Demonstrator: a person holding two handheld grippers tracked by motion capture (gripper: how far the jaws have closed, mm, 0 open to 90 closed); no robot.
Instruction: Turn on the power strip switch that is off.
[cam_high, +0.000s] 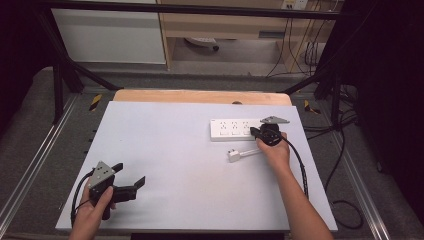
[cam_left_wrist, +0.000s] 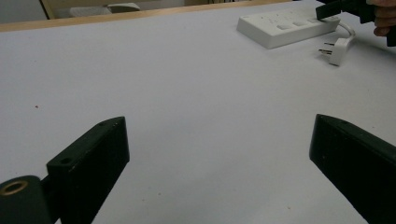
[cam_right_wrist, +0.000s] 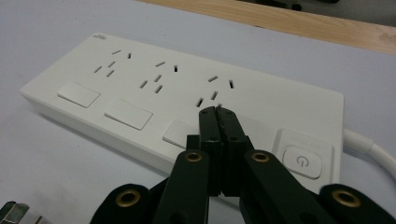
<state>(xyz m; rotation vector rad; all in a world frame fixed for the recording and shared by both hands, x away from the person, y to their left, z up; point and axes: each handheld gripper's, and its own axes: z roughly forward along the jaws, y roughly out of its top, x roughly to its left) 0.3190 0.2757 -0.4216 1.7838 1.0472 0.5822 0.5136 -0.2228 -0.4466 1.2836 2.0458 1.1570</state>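
Right gripper (cam_right_wrist: 218, 111), jaws pressed together and holding nothing, sat tip-down on white power strip (cam_right_wrist: 140, 93), by rocker switch under third socket group. Judged step: pressing switch; next move called for small, straight push, no sideways slip. Strip lay at table's (cam_high: 165, 150) far right, long axis left-right, sockets facing up, cord end right. Loose white plug (cam_high: 234, 155) just in front. Left gripper (cam_left_wrist: 219, 154) wide open, empty, near corner.

Even overhead light, dark surroundings
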